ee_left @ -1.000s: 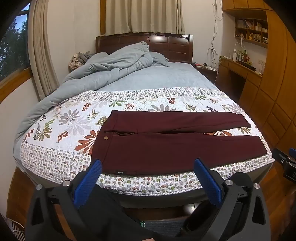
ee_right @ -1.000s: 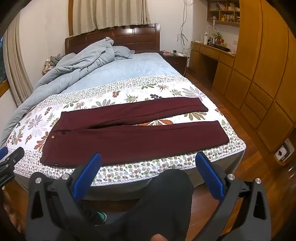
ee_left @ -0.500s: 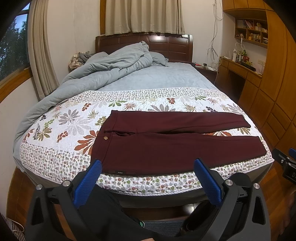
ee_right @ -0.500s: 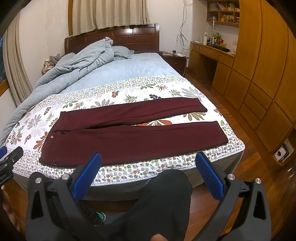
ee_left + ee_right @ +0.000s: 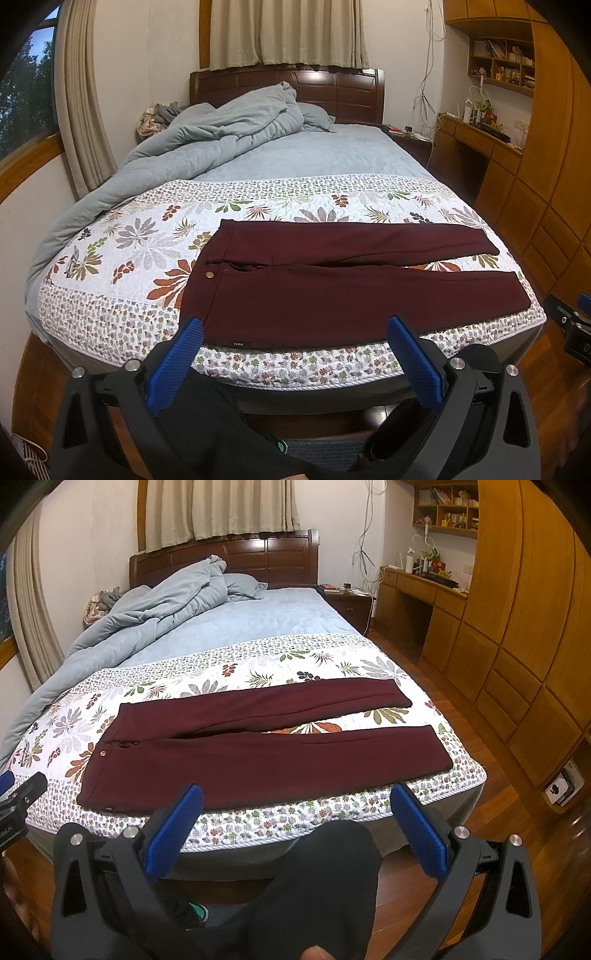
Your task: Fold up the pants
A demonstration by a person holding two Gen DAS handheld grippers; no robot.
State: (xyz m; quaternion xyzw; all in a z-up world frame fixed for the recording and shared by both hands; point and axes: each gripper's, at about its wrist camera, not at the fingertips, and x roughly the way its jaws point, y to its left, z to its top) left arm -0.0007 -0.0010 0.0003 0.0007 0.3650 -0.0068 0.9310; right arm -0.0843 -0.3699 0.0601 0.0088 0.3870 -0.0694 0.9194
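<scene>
**Left wrist view: maroon pants flat on the bed, both grippers wide and empty**

Left wrist view shows the bed (image 5: pixel 332 162) filling most of the frame, headboard toward 12 o'clock. A rumpled grey-blue duvet (image 5: pixel 207 136) is heaped at 11 o'clock. Across the foot end lies a floral quilt (image 5: pixel 122 258), and on it the pants (image 5: pixel 332 291) are spread flat, waistband toward 9 o'clock, both legs running toward 3 o'clock with a narrow gap between them near the hems. A brass button (image 5: pixel 211 274) sits by the waistband. In the right wrist view the pants (image 5: pixel 258 753) lie the same way.

The left gripper (image 5: pixel 295 354) hangs off the near edge of the bed at 6 o'clock, blue fingers (image 5: pixel 173 365) spread wide, grasping nothing. The right gripper (image 5: pixel 297 827) likewise has its fingers (image 5: pixel 419 830) far apart and empty, clear of the cloth.
</scene>
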